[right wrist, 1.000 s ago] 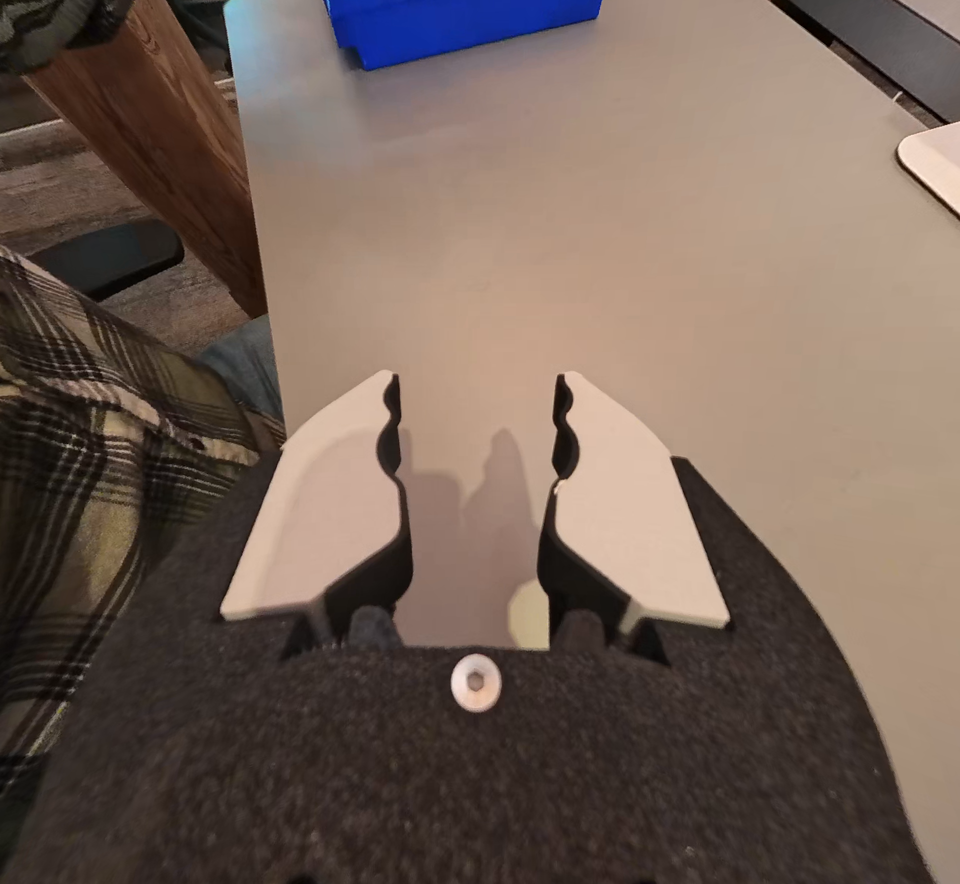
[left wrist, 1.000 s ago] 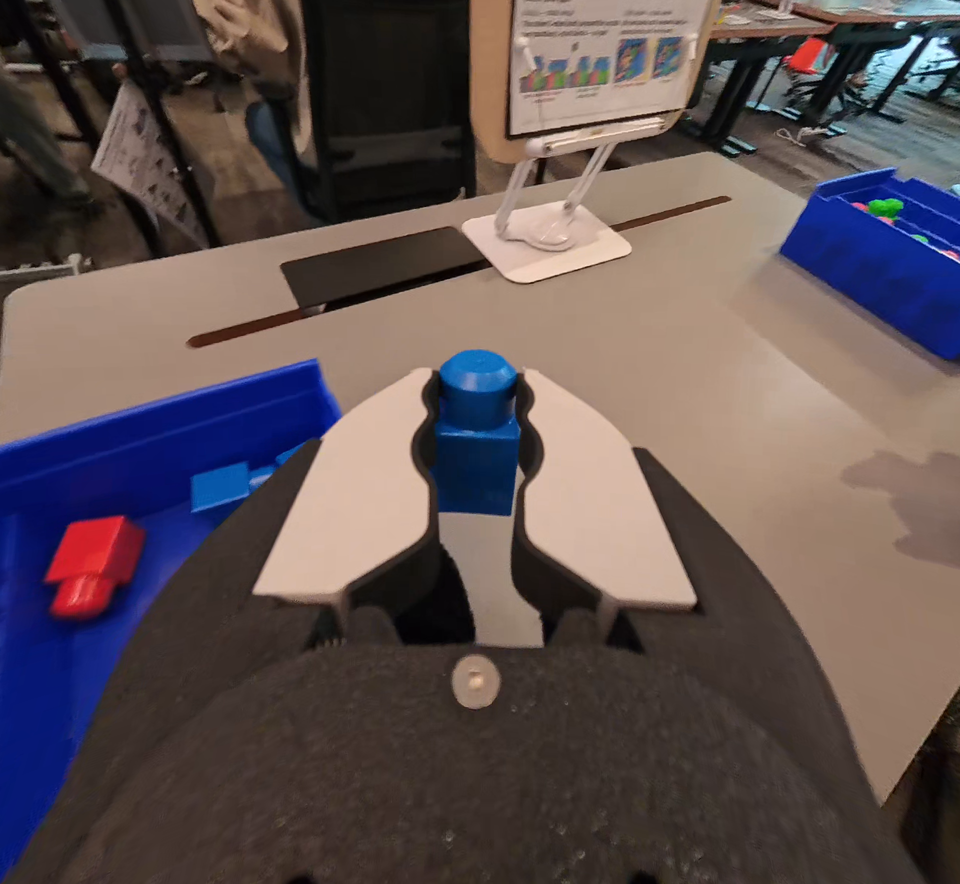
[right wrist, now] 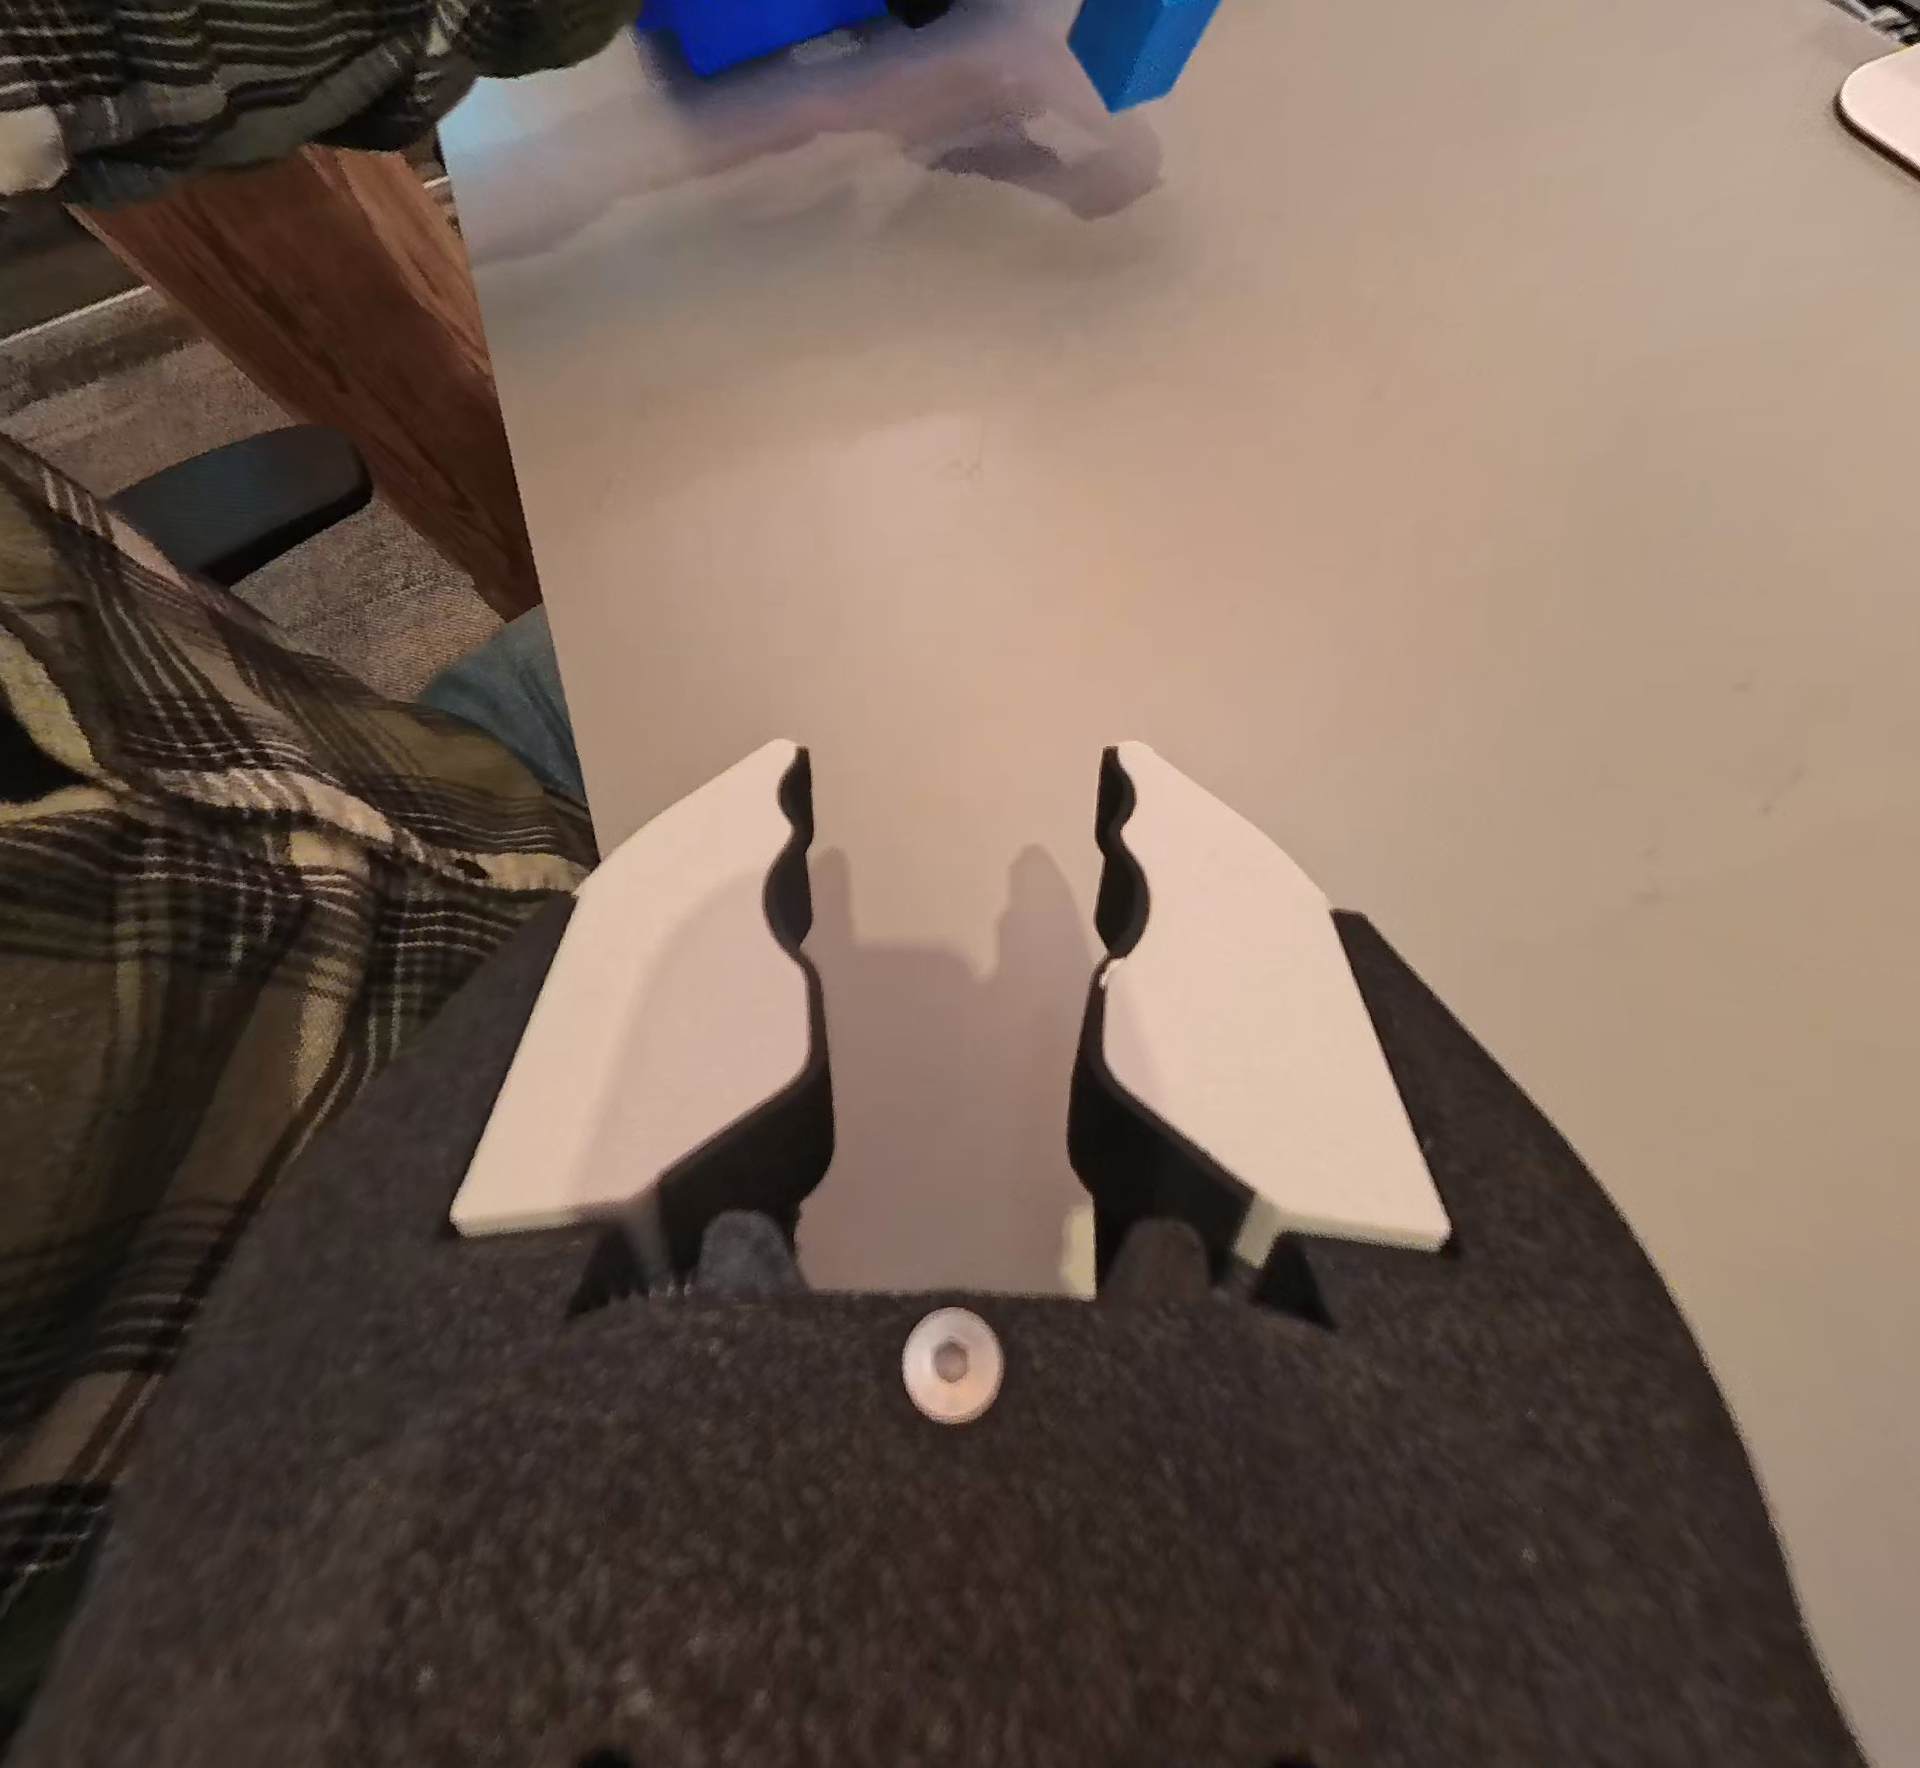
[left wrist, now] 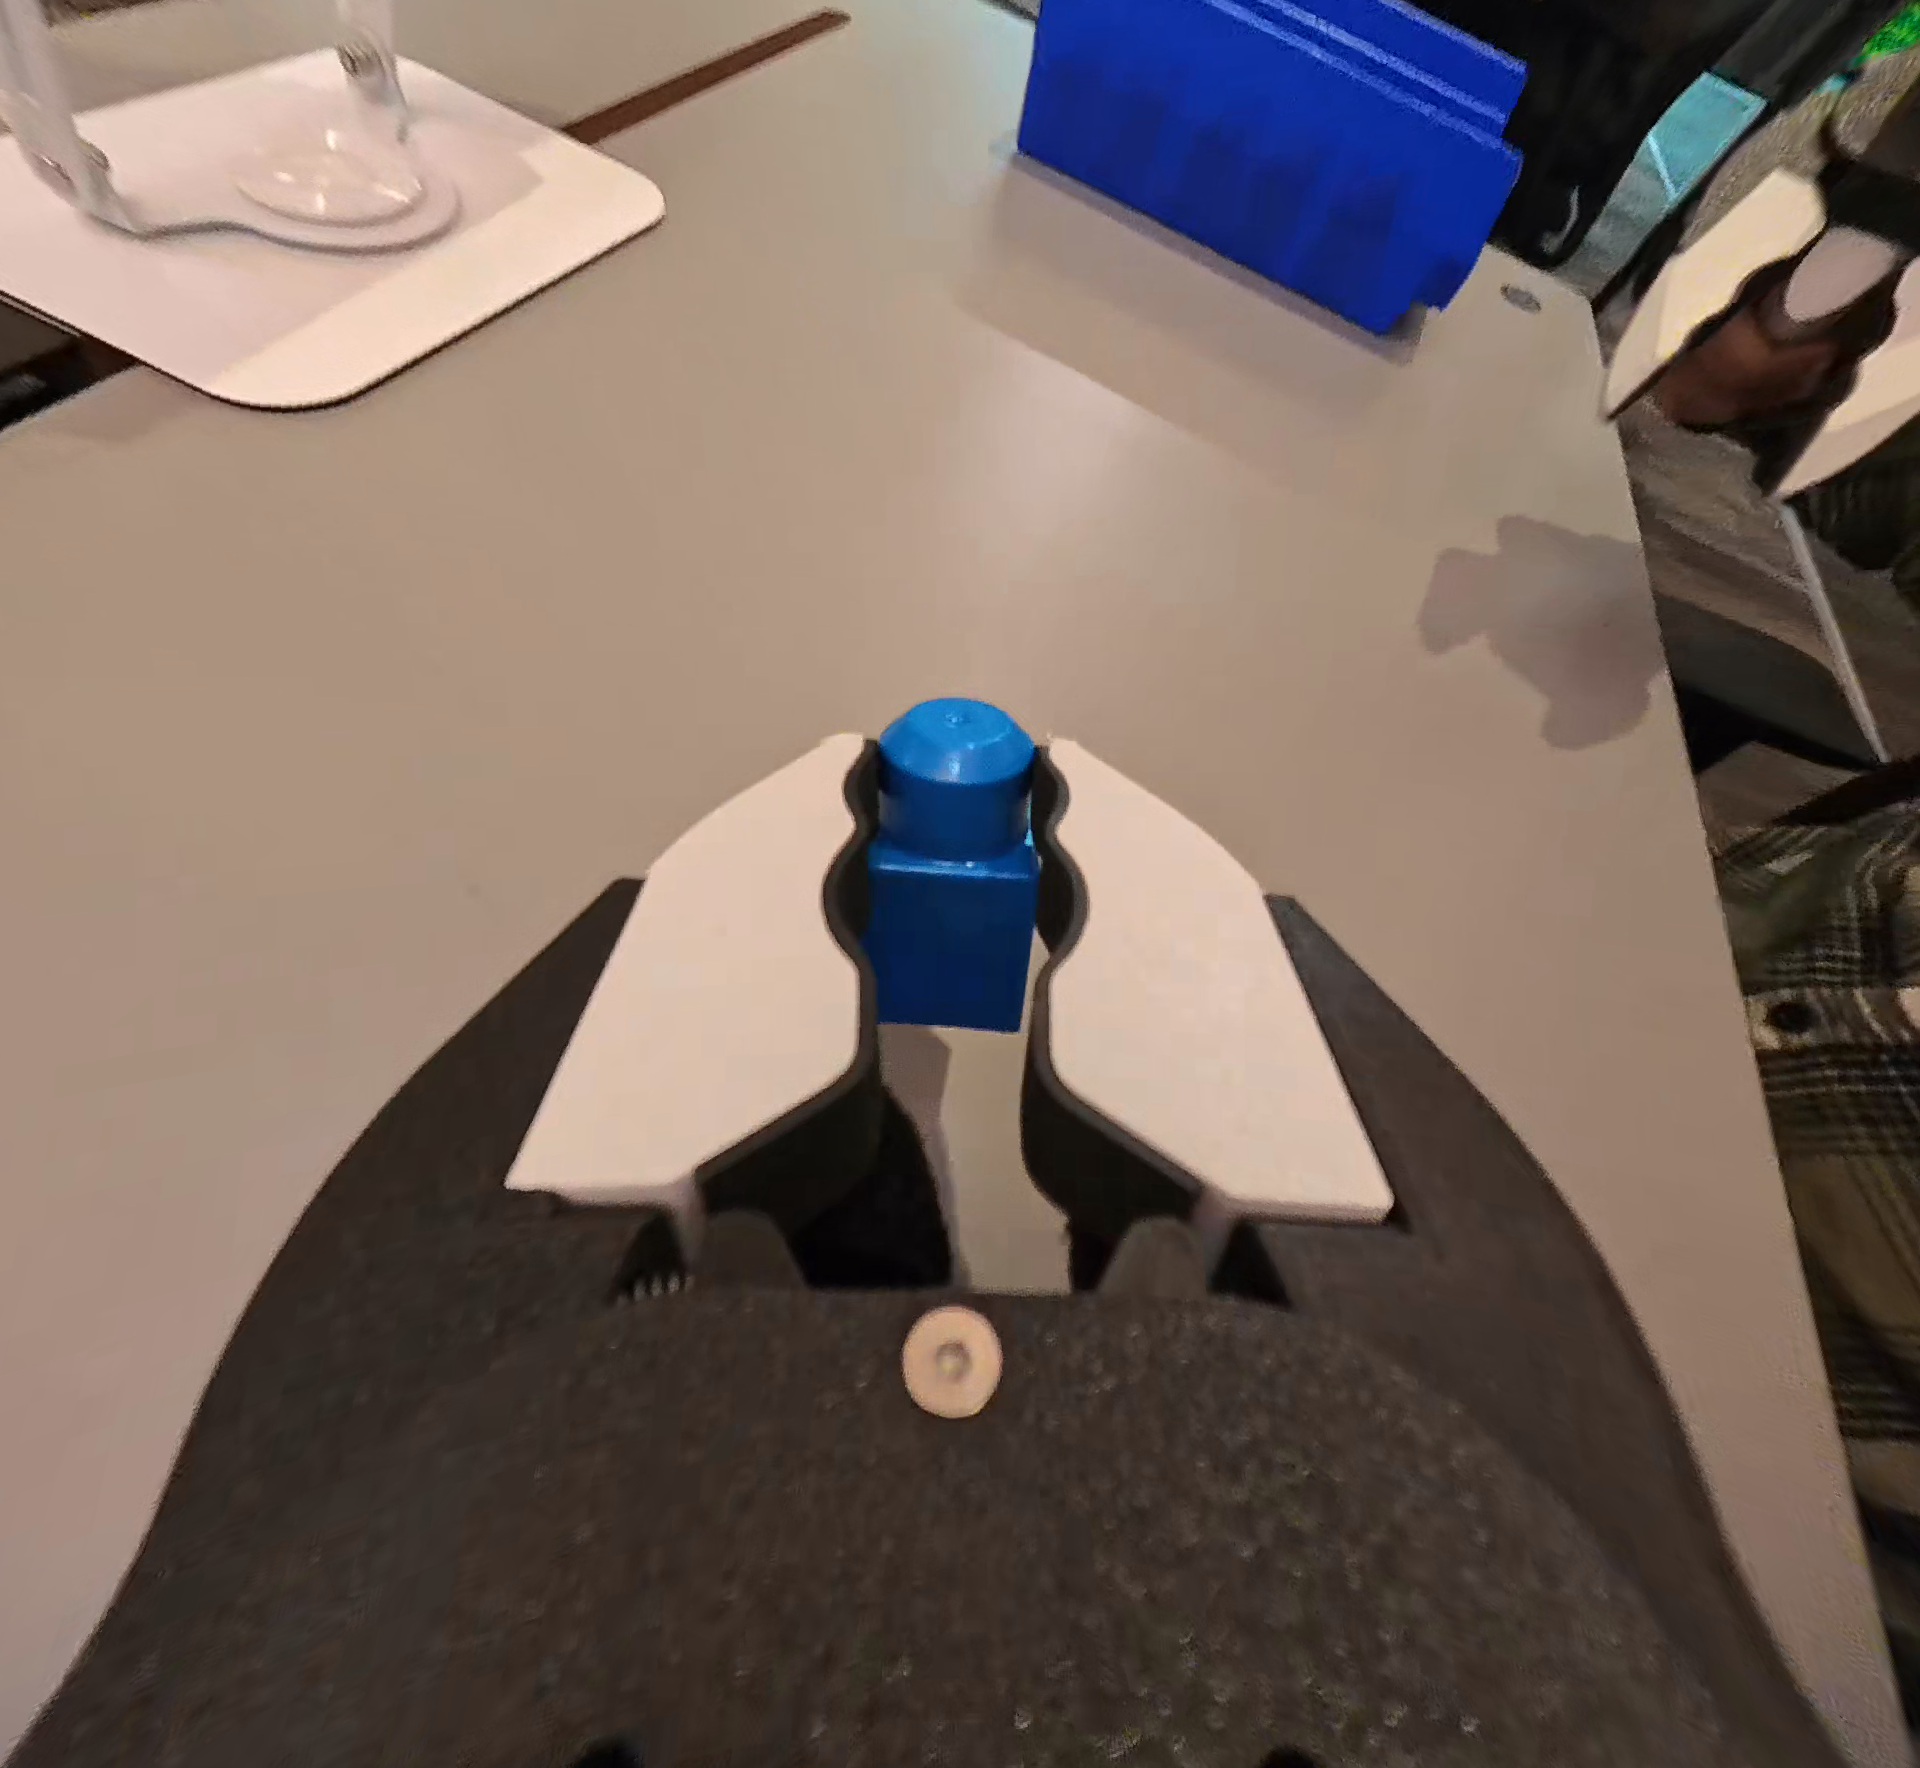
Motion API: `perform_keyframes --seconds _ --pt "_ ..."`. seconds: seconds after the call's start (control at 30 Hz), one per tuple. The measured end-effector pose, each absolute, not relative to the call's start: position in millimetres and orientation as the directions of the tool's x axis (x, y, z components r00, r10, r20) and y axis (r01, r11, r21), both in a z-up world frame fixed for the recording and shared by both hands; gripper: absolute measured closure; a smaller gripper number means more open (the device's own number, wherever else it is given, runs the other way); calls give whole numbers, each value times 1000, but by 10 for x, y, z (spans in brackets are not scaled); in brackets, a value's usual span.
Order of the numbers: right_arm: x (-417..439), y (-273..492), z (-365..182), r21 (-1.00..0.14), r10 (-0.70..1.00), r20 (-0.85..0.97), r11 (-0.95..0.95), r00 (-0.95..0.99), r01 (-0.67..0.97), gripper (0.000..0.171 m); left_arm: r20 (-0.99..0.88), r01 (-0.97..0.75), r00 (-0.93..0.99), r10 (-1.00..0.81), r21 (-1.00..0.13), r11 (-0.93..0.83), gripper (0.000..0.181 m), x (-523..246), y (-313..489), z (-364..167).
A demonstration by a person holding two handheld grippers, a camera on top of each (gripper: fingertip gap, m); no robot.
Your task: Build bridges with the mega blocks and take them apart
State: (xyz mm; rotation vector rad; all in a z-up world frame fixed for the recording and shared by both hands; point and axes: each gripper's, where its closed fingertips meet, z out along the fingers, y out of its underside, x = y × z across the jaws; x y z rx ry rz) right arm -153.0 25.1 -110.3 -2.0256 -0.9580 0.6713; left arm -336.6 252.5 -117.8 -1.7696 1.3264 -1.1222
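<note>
The left gripper (left wrist: 956, 773), its smooth white scalloped fingers mounted in coarse black foam, clamps a glossy blue block (left wrist: 954, 897) with a single rounded stud, held above the matte grey table (left wrist: 520, 679). The right gripper (right wrist: 954, 783) hovers low over the same tabletop, fingers spread wide and empty. A ribbed blue plastic bin (left wrist: 1262, 149) sits at the table's far edge; a white stand base (left wrist: 312, 264) with clear legs lies to the left.
</note>
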Motion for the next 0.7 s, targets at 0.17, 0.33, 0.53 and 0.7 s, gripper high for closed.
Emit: perform_keyframes --seconds 0.17,0.33,0.53,0.7 --pt "-1518 250 -1130 -812 804 -129 -422 581 403 120 258 -372 60 -964 -890 -262 154 -2972 2580 -1240" --pt "-1490 231 -1098 -811 798 -118 -421 591 405 120 214 -455 14 -977 -868 -197 154 -2532 2614 -1504" --pt "-1411 206 -1062 -810 791 -113 -424 601 406 121 229 -456 -1 -973 -866 -203 154 -2464 2644 -1577" --pt "-1386 216 -1054 -806 792 -104 -421 602 416 121 268 -457 7 -963 -856 -241 154 -2644 2671 -1579"
